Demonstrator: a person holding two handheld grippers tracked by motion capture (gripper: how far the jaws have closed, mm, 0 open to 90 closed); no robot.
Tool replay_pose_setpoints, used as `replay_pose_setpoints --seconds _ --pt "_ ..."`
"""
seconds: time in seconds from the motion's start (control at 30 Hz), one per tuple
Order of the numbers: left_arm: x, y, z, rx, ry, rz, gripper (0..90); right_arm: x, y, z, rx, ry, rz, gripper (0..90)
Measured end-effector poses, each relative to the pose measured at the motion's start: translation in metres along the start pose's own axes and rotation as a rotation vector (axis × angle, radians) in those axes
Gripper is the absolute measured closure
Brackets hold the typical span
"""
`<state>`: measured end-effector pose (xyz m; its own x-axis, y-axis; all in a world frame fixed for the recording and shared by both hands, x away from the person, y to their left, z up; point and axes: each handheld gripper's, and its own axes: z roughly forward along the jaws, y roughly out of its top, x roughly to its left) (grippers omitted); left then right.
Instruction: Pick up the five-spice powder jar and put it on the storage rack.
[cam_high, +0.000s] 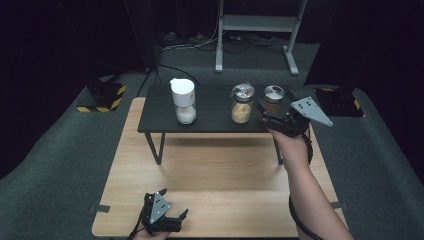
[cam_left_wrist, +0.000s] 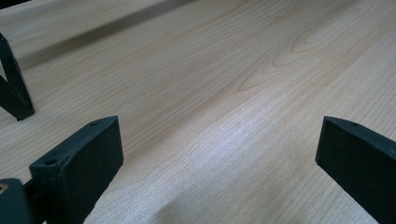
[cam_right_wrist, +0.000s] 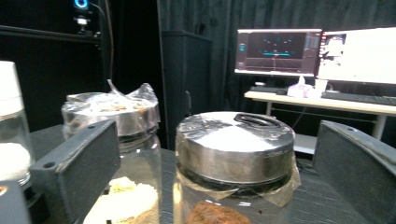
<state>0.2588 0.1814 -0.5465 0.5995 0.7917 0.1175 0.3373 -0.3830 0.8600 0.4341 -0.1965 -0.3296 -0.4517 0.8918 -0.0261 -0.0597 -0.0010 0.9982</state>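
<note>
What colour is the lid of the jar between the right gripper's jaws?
Silver metal, with clear film under it; the jar lid shows best in the right gripper view.

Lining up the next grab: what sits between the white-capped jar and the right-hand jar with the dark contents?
One jar of yellow grains, foil under its lid, stands between the white-capped jar and the dark-filled jar on the black shelf, in the high view.

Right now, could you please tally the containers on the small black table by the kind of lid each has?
Metal-lidded glass jars: 2 (the middle jar and the right jar)
White-topped container: 1
Total: 3
</note>
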Motion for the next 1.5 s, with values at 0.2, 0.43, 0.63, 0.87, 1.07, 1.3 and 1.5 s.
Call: replay_pose_setpoints --seconds 0.2,0.43,0.63,0.87,1.07,1.3,1.5 --pt "0.001 0.0 0.0 0.003 0.005 -0.01 0.9 0.001 0.0 -0.005 0.007 0.001 0.007 0.0" --pt "-0.001 0.0 0.001 0.008 0.01 -0.004 0.9 0.0 0.0 -0.013 0.007 0.002 0.003 0.0" --pt "-0.001 0.0 0.001 0.007 0.01 -0.004 0.9 0.003 -0.003 -0.022 0.005 0.01 -0.009 0.0" --pt "-0.001 0.001 0.001 0.013 0.009 0.004 0.9 0.009 -0.008 -0.034 0.0 0.012 -0.02 0.0" --pt "-0.002 0.001 0.002 0.019 0.01 0.009 0.9 0.013 -0.015 -0.046 0.013 0.007 -0.036 0.0" --pt "-0.003 0.001 0.002 0.016 0.016 0.012 0.9 0.019 -0.023 -0.06 0.018 0.015 -0.056 0.0" --pt "-0.003 0.001 0.002 0.017 0.016 0.011 1.0 0.025 -0.033 -0.07 0.043 0.022 -0.066 0.0"
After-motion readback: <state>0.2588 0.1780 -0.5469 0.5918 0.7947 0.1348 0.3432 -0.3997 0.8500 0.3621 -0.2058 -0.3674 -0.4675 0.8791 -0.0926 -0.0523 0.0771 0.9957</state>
